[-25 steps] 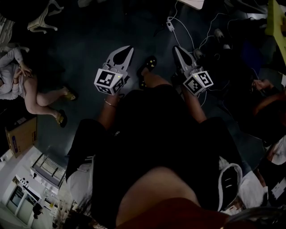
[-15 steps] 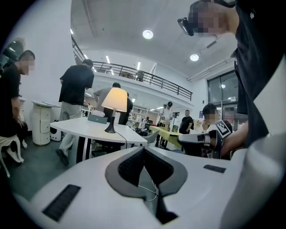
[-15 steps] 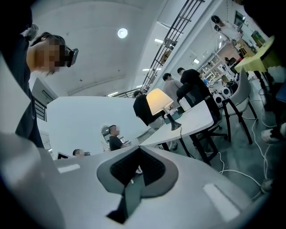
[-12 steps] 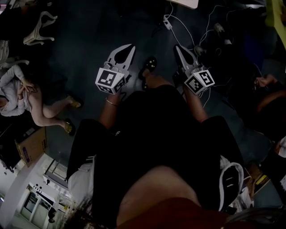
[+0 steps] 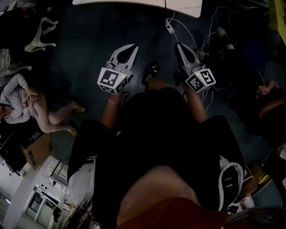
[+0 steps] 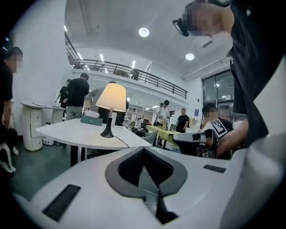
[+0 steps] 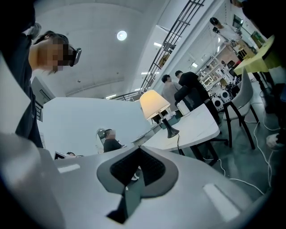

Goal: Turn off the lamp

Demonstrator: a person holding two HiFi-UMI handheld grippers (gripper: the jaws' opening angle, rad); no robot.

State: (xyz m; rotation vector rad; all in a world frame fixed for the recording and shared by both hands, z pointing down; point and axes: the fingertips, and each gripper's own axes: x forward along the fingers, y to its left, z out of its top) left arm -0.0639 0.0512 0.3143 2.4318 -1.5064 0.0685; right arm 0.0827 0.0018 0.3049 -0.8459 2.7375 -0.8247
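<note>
The lamp stands lit on a white table, its cream shade glowing over a dark flared base. It is well ahead of my left gripper, which is shut with nothing in it. In the right gripper view the same lamp stands on the table beyond my right gripper, which is shut and empty. From the head view both grippers, left and right, point forward over the dark floor toward the table edge. The lamp is outside that view.
A cord runs off the lamp's base. A teal box sits on the table behind it. A power strip and white cables lie on the floor ahead. A person sits on the floor at left. Other people stand beyond the table.
Both grippers have moved forward. The white table's edge has come into the top of the head view, and the floor and the seated person have slid down in the picture.
</note>
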